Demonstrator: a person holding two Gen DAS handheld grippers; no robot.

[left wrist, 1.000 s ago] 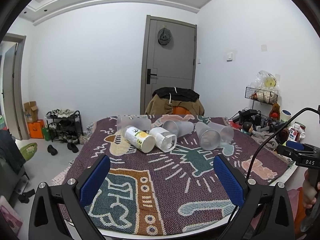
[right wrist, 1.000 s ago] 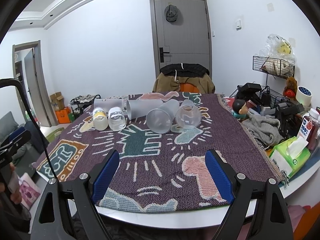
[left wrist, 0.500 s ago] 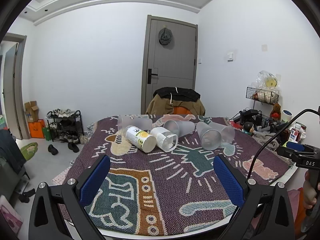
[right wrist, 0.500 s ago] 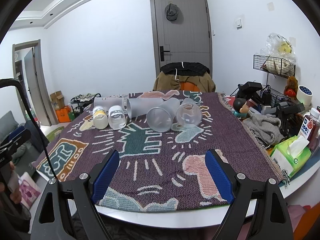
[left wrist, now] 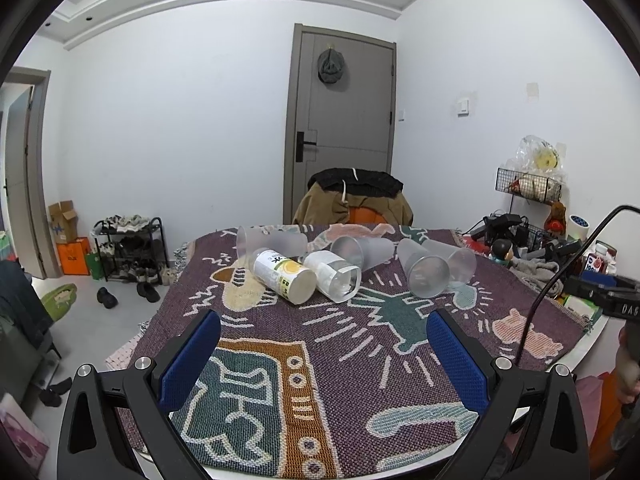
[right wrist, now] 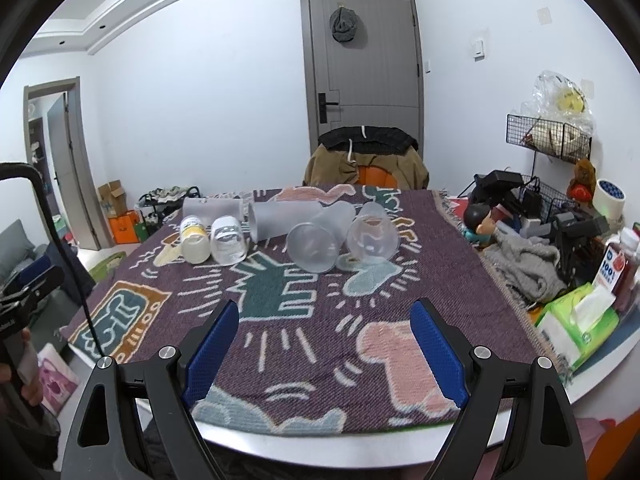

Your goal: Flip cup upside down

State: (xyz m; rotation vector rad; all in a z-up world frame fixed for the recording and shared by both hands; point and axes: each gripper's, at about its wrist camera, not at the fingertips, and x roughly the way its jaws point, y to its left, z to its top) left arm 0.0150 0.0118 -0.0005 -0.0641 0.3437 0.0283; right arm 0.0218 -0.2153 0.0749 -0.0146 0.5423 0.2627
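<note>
approach looks like the step in hand: both grippers hang over the near edge of the table (right wrist: 624,354), jaws spread wide and holding nothing, well apart from the cups lying on the patterned cloth (left wrist: 320,360) toward the far side. left gripper (left wrist: 323,364) faces the printed cup (left wrist: 285,276) and the clear cup (left wrist: 335,276); right gripper (right wrist: 325,354) lines up with the nearest frosted cup (right wrist: 316,246). next move, by my reading, calls for reaching forward, closing on one cup's wall, then turning it rim-down. count: six cups, all on their sides — four frosted, one clear, one printed with a yellow label; two grippers.
</note>
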